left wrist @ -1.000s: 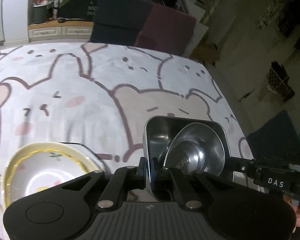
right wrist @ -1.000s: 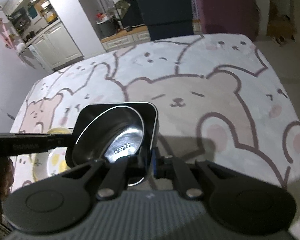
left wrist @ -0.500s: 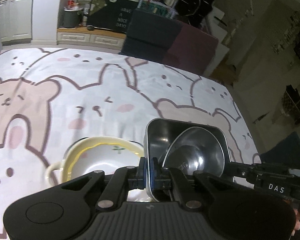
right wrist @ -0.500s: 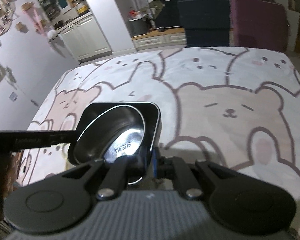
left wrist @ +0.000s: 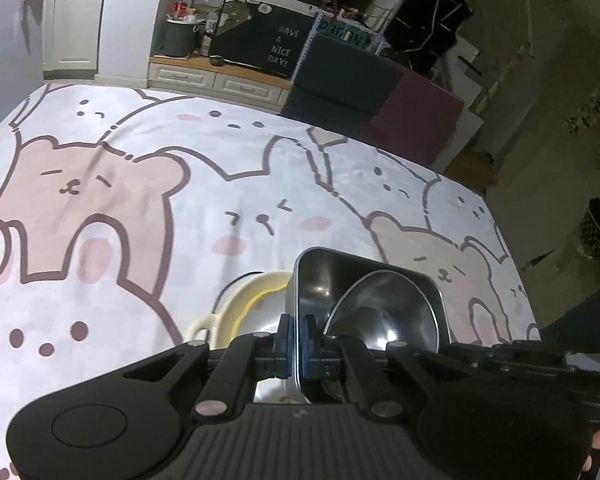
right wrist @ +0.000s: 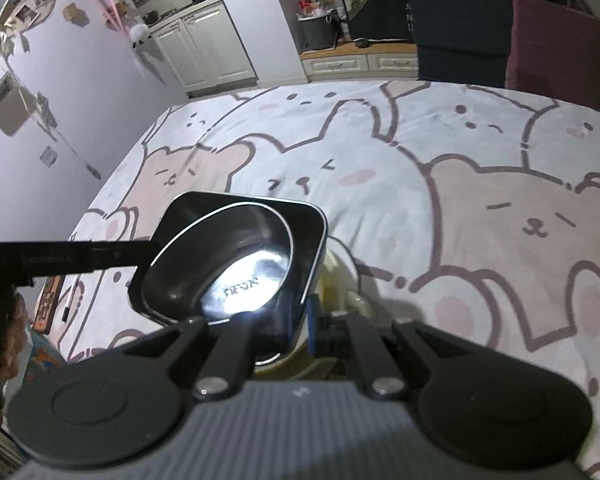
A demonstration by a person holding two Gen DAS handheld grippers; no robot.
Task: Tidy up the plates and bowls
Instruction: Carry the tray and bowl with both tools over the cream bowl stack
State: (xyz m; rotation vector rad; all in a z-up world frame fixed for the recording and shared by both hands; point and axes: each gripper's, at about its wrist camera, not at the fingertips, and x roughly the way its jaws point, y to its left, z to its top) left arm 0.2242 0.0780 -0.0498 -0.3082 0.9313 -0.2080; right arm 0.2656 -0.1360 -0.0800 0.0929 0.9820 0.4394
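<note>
A square steel container (left wrist: 320, 268) hangs above the table with a round steel bowl (left wrist: 384, 316) tilted inside it. My left gripper (left wrist: 299, 336) is shut on its left wall and my right gripper (right wrist: 306, 320) on its right wall (right wrist: 314, 240). The round bowl (right wrist: 244, 268) shows a stamped mark on its bottom. Directly beneath sits a cream ceramic bowl (left wrist: 240, 308) with a yellow inner band and side handles, partly hidden by the container. In the right wrist view only a sliver of that cream bowl (right wrist: 340, 272) shows.
A bear-print cloth (left wrist: 140, 200) covers the whole table. A navy chair (left wrist: 340, 80) and a maroon chair (left wrist: 416, 120) stand at the far edge, with low cabinets (left wrist: 220, 80) behind. Small items (right wrist: 48, 300) lie off the table's left side.
Both grippers have carried the steel container sideways across the table. The cream bowl, earlier off to the left, now lies right under it. The grips have not changed.
</note>
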